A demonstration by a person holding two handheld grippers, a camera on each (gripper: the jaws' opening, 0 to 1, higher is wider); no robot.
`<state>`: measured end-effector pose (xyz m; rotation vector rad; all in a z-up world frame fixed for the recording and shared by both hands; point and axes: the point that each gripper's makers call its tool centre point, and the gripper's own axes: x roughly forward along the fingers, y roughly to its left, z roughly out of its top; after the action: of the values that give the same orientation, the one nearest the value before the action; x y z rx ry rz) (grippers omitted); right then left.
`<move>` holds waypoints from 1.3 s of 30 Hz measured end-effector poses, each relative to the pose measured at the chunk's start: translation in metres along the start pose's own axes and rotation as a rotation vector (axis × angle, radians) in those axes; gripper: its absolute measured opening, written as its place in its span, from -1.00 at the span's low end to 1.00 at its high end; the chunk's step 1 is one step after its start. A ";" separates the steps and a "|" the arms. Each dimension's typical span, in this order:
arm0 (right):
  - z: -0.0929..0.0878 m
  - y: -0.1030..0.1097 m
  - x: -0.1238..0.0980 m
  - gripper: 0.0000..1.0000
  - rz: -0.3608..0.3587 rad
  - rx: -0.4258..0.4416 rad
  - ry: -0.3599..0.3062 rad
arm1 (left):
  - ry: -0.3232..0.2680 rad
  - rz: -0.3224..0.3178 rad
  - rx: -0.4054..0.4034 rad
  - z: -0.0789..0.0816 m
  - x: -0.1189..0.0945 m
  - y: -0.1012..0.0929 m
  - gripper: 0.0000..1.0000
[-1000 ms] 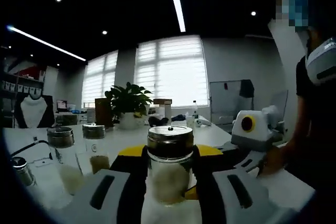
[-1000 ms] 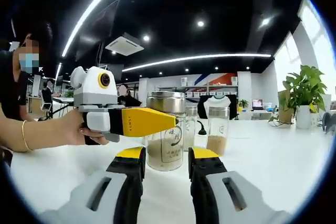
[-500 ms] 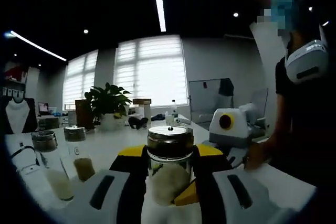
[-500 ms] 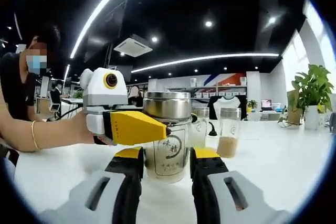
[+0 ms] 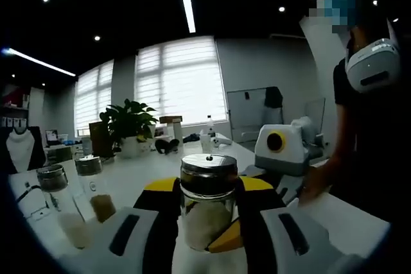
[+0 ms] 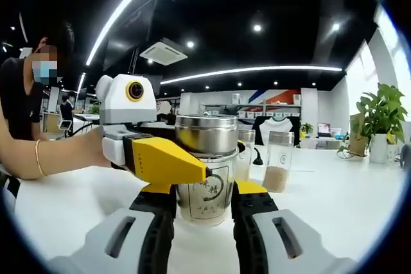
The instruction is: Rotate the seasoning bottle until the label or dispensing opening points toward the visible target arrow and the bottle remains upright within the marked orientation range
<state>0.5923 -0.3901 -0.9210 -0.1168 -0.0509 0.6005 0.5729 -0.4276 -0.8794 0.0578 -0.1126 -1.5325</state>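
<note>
The seasoning bottle (image 5: 207, 205) is clear glass with a shiny metal cap and pale powder inside. It stands upright between the yellow-tipped jaws of my left gripper (image 5: 208, 190), which is shut on it. In the right gripper view, the same bottle (image 6: 207, 187) shows its printed label facing the camera. My right gripper (image 6: 203, 198) is open, its jaws close on either side of the bottle's base. The left gripper (image 6: 164, 158) reaches in from the left with a yellow jaw across the bottle's front. The right gripper (image 5: 282, 152) shows at the right, held by a person's hand.
Two more capped bottles (image 5: 59, 206) (image 5: 96, 187) stand on the white table (image 5: 138, 181) to the left. They also appear behind the held bottle (image 6: 279, 162) (image 6: 244, 155). A potted plant (image 6: 380, 117) sits far right. A person (image 5: 369, 126) stands beside the table.
The right gripper has come forward, so the bottle now sits between its jaws. The left gripper view has swung around; the bottle stays fixed in its jaws.
</note>
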 end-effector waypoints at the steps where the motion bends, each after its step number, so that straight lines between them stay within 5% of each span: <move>1: 0.000 0.000 0.000 -0.38 -0.001 -0.002 0.000 | 0.002 0.002 0.002 0.000 0.001 0.000 -0.26; 7: 0.002 -0.008 -0.003 -0.38 -0.040 0.004 -0.014 | 0.033 0.037 0.031 0.002 0.008 0.001 -0.26; 11: 0.003 -0.013 -0.004 -0.38 -0.061 0.004 -0.020 | 0.000 0.075 -0.069 0.006 0.012 0.005 -0.24; 18: 0.000 -0.026 -0.007 -0.38 -0.096 0.062 -0.017 | 0.022 0.150 -0.072 0.001 0.012 0.007 -0.23; 25: 0.002 -0.026 -0.009 -0.38 -0.100 0.082 -0.030 | -0.022 0.200 -0.116 0.014 0.013 0.001 -0.12; 33: 0.005 -0.030 -0.012 -0.38 -0.120 0.067 -0.038 | 0.002 0.408 -0.111 0.014 0.012 0.014 -0.12; 39: 0.004 -0.031 -0.012 -0.38 -0.122 0.075 -0.036 | -0.020 0.478 -0.113 0.015 0.016 0.008 -0.13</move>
<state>0.5990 -0.4217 -0.9130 -0.0294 -0.0699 0.4817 0.5799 -0.4430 -0.8630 -0.0707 -0.0497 -1.0597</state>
